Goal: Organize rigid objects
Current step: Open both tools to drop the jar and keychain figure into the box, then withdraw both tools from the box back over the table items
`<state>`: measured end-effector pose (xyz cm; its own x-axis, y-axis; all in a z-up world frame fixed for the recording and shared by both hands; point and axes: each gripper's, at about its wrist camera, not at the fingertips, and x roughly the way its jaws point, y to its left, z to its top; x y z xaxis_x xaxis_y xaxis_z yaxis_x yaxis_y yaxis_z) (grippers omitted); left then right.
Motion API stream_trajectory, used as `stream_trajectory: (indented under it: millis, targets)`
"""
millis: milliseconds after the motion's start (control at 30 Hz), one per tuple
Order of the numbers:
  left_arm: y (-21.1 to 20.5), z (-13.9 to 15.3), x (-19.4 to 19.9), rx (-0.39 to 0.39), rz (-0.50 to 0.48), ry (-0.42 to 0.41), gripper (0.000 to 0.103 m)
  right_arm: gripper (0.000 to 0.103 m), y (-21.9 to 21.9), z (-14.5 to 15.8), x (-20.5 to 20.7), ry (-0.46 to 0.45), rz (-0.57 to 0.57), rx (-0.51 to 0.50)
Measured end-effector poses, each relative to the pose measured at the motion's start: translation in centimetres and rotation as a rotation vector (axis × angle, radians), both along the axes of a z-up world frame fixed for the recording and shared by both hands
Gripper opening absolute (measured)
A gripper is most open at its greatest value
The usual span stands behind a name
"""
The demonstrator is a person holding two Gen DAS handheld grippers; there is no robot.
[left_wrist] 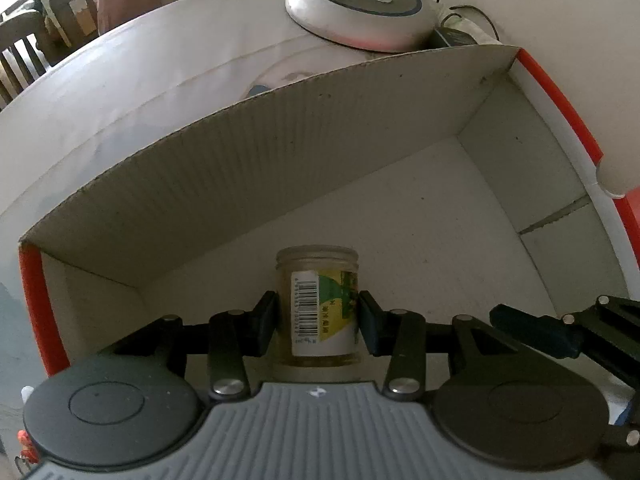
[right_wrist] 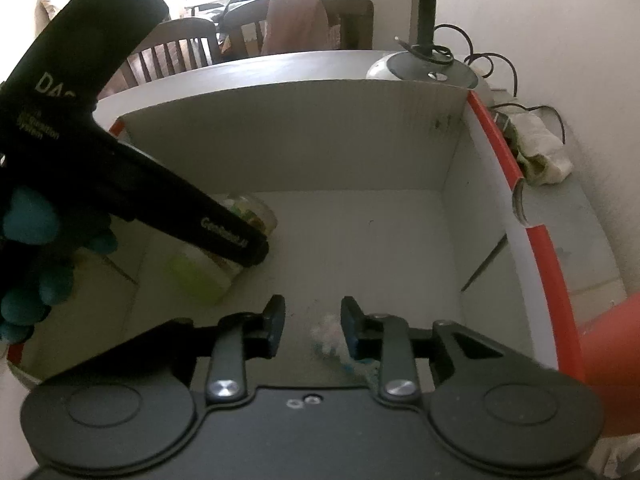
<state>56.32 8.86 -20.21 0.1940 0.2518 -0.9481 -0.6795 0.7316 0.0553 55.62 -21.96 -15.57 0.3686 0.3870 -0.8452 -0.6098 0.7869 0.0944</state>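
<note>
The left gripper [left_wrist: 318, 322] grips a small glass jar [left_wrist: 318, 308], 1 pad on each side of it, inside a white cardboard box [left_wrist: 224, 184] w/ red edges. The jar is clear, has no lid, and its threaded mouth points away from the camera. Its label is white w/ a black barcode on the left part and a yellow-green printed area on the right part. Something pale yellowish lies at the bottom of the jar; what it is I cannot tell.

The right gripper [right_wrist: 312, 326] is also over the box, its 2 fingers apart by a small gap, pads touching nothing. Just beside its right finger [right_wrist: 352, 330] lies a small blurry thing [right_wrist: 326, 338], whitish w/ some blue; it is too unclear to name.

In the right wrist view the jar [right_wrist: 250, 210] is partly hidden behind the black body of the left gripper, near the box's far-left corner. A hand in a teal glove [right_wrist: 28, 264] holds that tool. A round lamp base [left_wrist: 360, 8] stands on the table beyond the box.
</note>
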Motion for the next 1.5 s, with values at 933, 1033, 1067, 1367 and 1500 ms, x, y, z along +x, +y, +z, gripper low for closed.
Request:
stream_trajectory:
  millis: [933,1033,1067,1367,1500]
  targets:
    - [-5.8,8.7,-6.4,0.166,0.019,-0.146,0.058,0.071,-0.7,5.7,-3.4,-0.064,0.0,0.096]
    - [-6.4,9.8,-7.8,0.181,0.022,-0.168,0.058,0.073,-0.5,6.5,-4.4,-0.074,0.0,0.108]
    - [-6.7,10.1,-8.2,0.187,0.024,-0.175,0.058,0.073,-0.4,6.8,-4.7,-0.074,-0.002,0.115]
    - [-9.2,12.9,-13.8,0.216,0.029,-0.236,0.058,0.084,1.3,8.8,-8.7,-0.135,-0.004,0.134]
    - [-10.1,14.0,-16.9,0.237,0.041,-0.256,0.065,0.088,2.5,9.4,-10.8,-0.147,-0.001,0.147]
